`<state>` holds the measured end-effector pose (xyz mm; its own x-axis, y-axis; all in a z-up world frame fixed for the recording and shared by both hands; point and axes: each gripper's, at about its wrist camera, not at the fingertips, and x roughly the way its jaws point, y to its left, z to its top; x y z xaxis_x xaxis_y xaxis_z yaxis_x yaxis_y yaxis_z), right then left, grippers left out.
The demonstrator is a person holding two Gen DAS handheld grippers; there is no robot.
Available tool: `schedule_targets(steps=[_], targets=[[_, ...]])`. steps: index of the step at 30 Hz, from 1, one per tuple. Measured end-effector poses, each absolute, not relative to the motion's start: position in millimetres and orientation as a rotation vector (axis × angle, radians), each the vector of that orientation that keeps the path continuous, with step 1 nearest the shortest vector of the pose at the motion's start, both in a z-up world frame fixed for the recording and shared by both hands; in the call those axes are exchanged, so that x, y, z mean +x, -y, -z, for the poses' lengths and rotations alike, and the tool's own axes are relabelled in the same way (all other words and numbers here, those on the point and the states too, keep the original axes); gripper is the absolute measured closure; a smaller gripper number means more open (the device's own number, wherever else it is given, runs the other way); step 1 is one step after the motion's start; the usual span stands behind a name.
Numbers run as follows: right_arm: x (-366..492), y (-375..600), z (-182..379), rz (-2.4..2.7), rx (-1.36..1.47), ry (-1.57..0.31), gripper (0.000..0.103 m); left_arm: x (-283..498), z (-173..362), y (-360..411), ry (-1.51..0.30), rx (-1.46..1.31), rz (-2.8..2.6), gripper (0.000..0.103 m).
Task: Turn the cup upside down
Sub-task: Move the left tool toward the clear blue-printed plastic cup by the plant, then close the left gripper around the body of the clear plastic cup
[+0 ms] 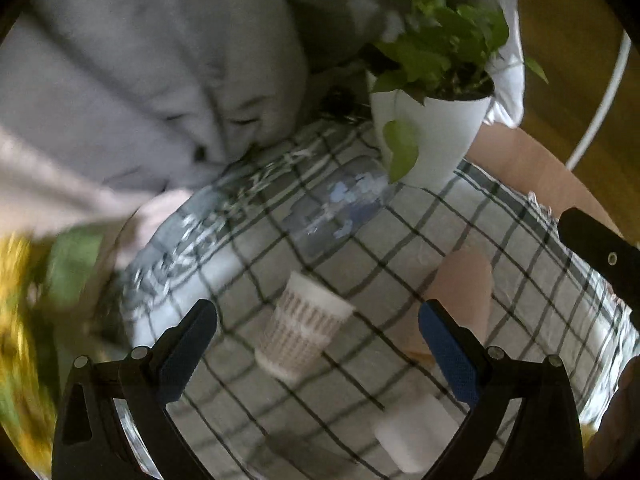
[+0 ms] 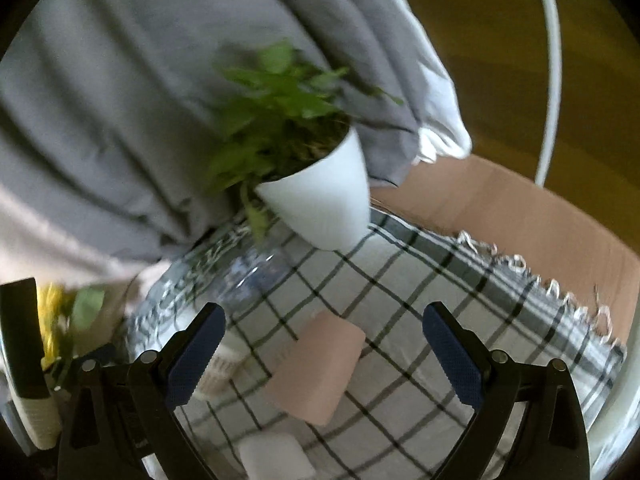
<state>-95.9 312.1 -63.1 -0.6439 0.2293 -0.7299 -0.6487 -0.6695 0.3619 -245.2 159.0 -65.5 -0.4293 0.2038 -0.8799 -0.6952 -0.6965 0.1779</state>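
A white patterned paper cup [image 1: 302,326] stands on the checked cloth [image 1: 420,216], wide rim at the top, between and just beyond my left gripper's [image 1: 316,320] open fingers. A plain pink cup [image 2: 316,368] stands between my right gripper's [image 2: 322,324] open fingers; it also shows in the left wrist view [image 1: 464,300]. The patterned cup is mostly hidden behind the left finger in the right wrist view [image 2: 218,374]. Both grippers are empty and hover above the cloth.
A white pot with a green plant [image 1: 432,128] [image 2: 320,196] stands at the back. A clear plastic bottle [image 1: 340,204] lies near it. A small white block [image 1: 412,436] [image 2: 276,458] lies close in front. Grey bedding [image 1: 140,80], a cardboard box [image 2: 520,216], yellow flowers [image 1: 16,320].
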Motion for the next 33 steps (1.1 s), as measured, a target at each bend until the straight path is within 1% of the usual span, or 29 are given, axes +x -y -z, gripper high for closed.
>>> schedule_targets(steps=[4,9,15,19,23,26,30,33], targets=[[-113,-317,72,-2.211,-0.874,-0.936,0.004,-269,75,-179,-0.807,-1.212,-2.028,0.0],[-135,-318,83,-2.147,-0.883,-1.007,0.004,-291,91,-202,-0.85,-1.235,-1.892,0.0],[-150,-328,100,-2.038,-0.886,-1.097,0.004,-320,122,-227,-0.903,-1.306,-1.733,0.001],[-157,-335,115,-1.942,-0.9,-1.171,0.004,-336,138,-241,-0.954,-1.318,-1.684,0.003],[-165,-339,125,-1.876,-0.915,-1.181,0.004,-345,152,-253,-1.002,-1.301,-1.628,0.004],[-170,-343,130,-1.84,-0.927,-1.175,0.004,-352,162,-259,-0.993,-1.325,-1.58,0.007],[-175,-350,134,-1.808,-0.926,-1.189,0.004,-362,173,-264,-0.937,-1.363,-1.533,0.007],[-176,-355,137,-1.781,-0.917,-1.192,0.004,-365,181,-268,-0.934,-1.371,-1.518,0.007]])
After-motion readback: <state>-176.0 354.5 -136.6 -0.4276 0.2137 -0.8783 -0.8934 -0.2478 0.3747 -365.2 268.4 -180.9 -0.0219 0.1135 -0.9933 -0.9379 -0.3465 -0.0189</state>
